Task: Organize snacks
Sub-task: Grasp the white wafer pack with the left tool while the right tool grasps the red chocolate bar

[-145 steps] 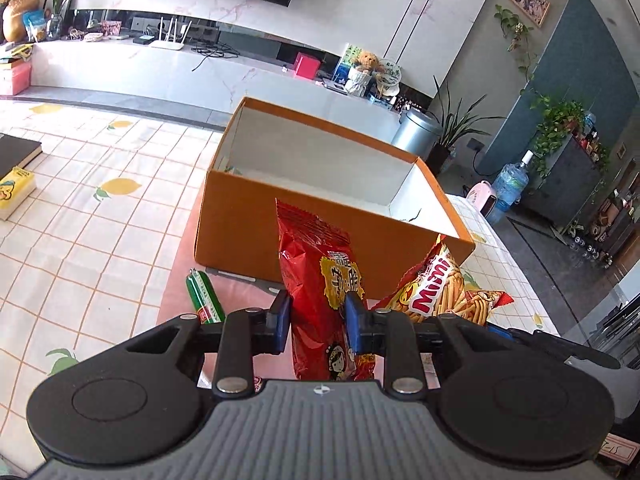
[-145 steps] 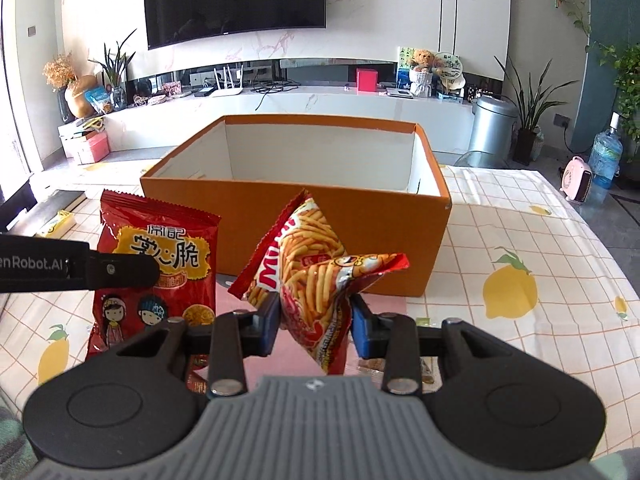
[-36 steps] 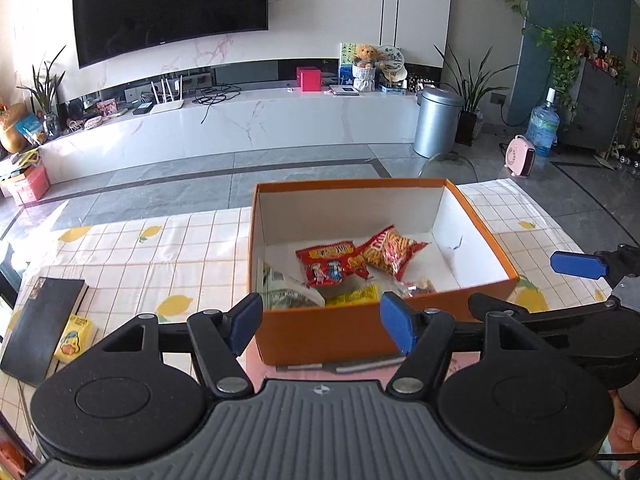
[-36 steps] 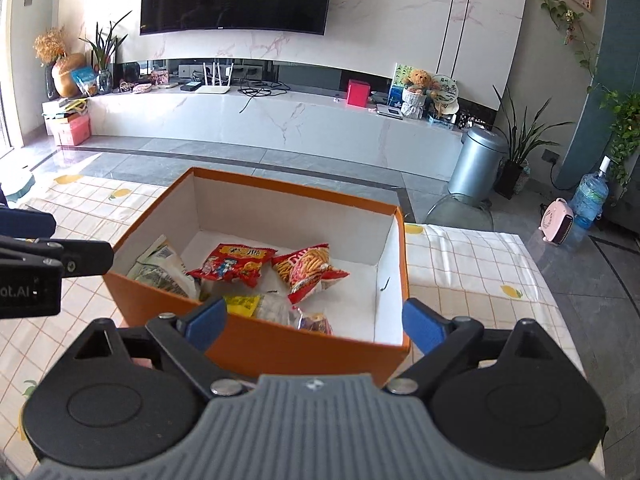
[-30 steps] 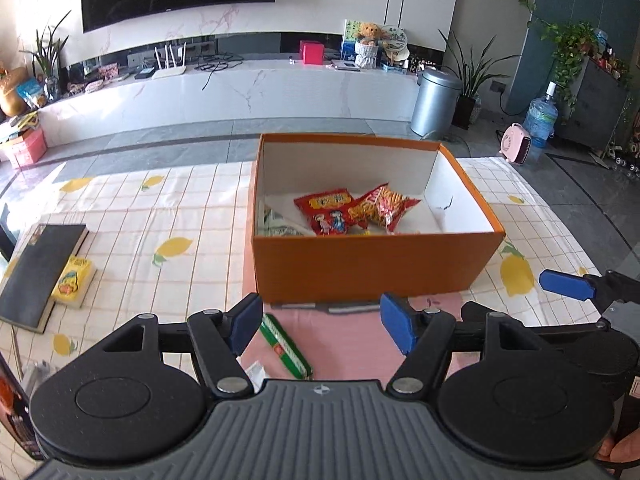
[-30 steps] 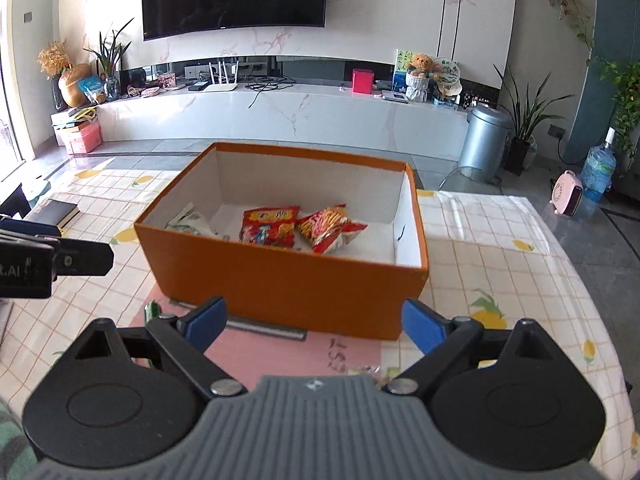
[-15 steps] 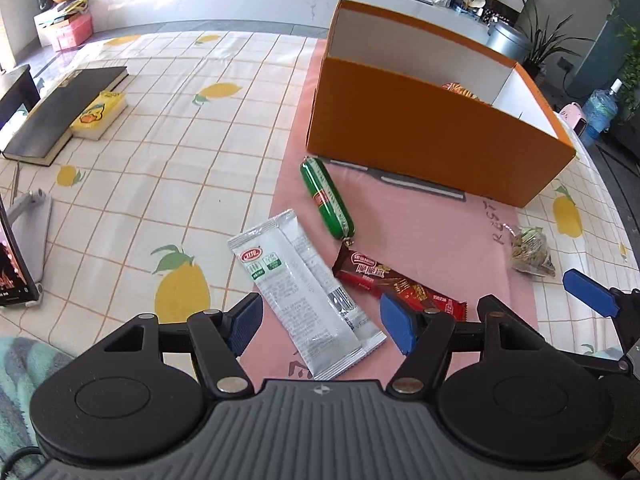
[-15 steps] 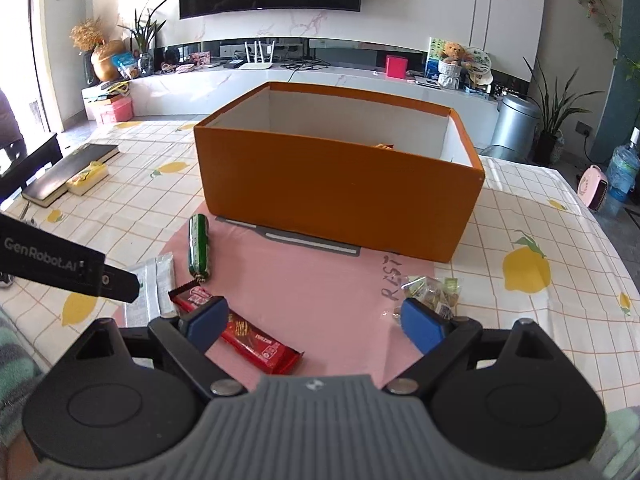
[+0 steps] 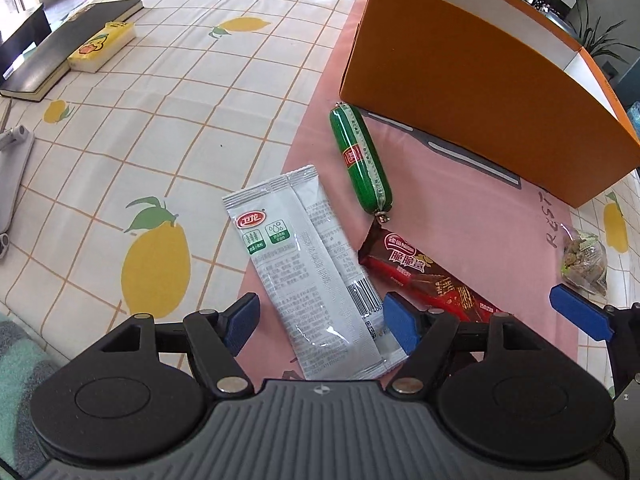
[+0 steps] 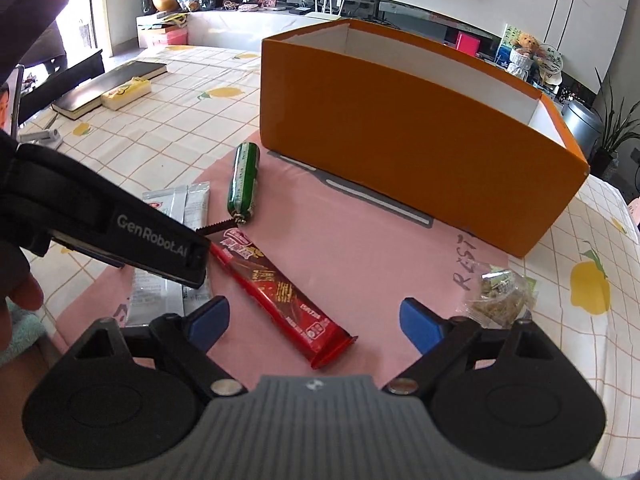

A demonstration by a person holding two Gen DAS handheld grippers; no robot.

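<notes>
An orange box (image 9: 472,80) stands at the back of a pink mat (image 9: 460,208); it also shows in the right wrist view (image 10: 400,136). On the mat lie a green sausage (image 9: 359,157), a white-grey sachet (image 9: 308,264), a red wafer bar (image 9: 424,276) and a clear bag of nuts (image 9: 584,258). My left gripper (image 9: 320,322) is open, its fingers on either side of the sachet's near end. My right gripper (image 10: 314,322) is open over the wafer bar's near end (image 10: 320,332), with the nut bag (image 10: 500,296) to its right.
A black book (image 9: 60,48) with a yellow pack (image 9: 102,46) on it lies at the far left of the lemon-print tablecloth (image 9: 160,128). A grey stand (image 9: 12,168) is at the left edge. The left gripper's arm (image 10: 100,216) crosses the right wrist view.
Both grippers have come down from above the box to the loose snacks on the mat. Half a second ago they were higher; now they are close over the sachet and wafer bar.
</notes>
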